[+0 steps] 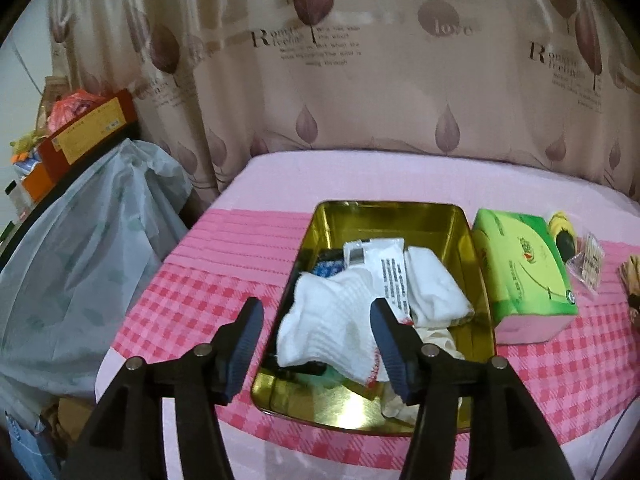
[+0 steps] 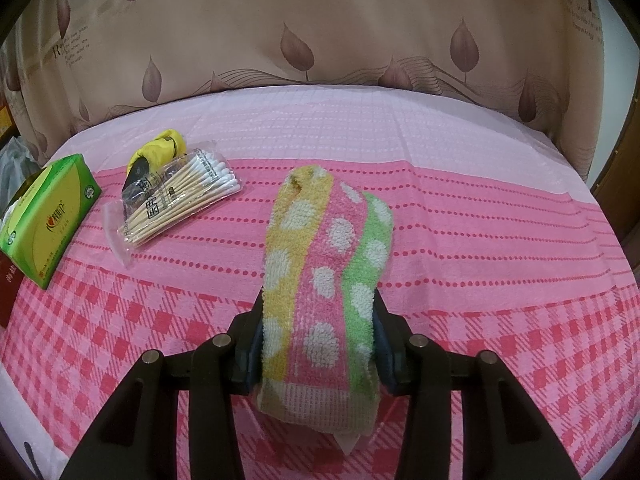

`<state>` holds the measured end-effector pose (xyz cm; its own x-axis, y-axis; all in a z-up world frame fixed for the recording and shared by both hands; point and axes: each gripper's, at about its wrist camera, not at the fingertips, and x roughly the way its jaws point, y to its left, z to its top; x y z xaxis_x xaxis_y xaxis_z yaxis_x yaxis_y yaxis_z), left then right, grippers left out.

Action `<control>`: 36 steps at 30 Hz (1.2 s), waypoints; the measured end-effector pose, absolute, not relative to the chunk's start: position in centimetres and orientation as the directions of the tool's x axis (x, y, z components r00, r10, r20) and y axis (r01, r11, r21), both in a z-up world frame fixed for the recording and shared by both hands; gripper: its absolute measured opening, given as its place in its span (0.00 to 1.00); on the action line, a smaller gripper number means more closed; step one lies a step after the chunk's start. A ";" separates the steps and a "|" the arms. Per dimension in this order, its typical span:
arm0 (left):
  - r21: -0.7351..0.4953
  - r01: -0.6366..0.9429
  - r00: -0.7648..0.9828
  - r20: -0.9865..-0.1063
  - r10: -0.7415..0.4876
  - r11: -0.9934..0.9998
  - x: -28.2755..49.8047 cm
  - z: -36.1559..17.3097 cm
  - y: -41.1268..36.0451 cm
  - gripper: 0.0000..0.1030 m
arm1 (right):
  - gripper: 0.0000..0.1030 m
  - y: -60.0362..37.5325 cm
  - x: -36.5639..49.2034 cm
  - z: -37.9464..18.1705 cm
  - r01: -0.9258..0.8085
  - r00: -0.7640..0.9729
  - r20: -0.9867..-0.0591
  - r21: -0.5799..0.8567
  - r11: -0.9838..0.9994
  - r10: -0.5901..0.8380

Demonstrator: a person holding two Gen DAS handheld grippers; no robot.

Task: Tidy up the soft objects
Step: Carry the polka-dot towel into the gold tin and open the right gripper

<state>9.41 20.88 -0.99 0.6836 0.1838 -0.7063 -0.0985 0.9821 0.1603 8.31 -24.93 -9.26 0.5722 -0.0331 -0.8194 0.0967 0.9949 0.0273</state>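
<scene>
- Bedspread (image 2: 460,240), pink check, spreads beneath leaf-print curtain (image 1: 360,80).
- My left gripper (image 1: 316,344) gapes over white sock (image 1: 332,328) in gold tin (image 1: 476,276).
- My right gripper (image 2: 318,344) clamps spotted towel (image 2: 320,264).

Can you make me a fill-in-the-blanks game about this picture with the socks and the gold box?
1. The white sock lies inside the gold ____.
2. The right gripper is shut on a towel with white ____.
3. The cotton swabs are sealed in a clear ____.
4. The left gripper has its jaws ____.

Missing words: tin; dots; bag; open
</scene>
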 end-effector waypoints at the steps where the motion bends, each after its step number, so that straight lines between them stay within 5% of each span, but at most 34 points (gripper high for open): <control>1: 0.161 -0.104 0.690 -0.699 0.188 0.982 9.3 -0.8 20.9 0.57 | 0.39 -24.9 8.3 -9.2 0.097 0.573 -0.818 0.022 0.995 -0.038; 19: 0.190 -0.178 0.667 -0.698 0.261 0.965 9.9 -2.4 22.5 0.57 | 0.34 -21.2 7.8 -5.9 0.121 0.605 -0.788 -0.048 0.992 -0.112; 36: 0.150 -0.231 0.658 -0.704 0.268 0.961 10.0 -2.2 23.8 0.57 | 0.34 -6.3 10.0 1.1 -0.217 0.653 -0.744 -0.006 0.976 0.141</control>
<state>10.03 23.82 -2.19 0.6575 0.2678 -0.7042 -0.2309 0.9614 0.1499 10.03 -6.33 1.05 0.6534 0.1408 -0.7438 -0.2172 0.9761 -0.0061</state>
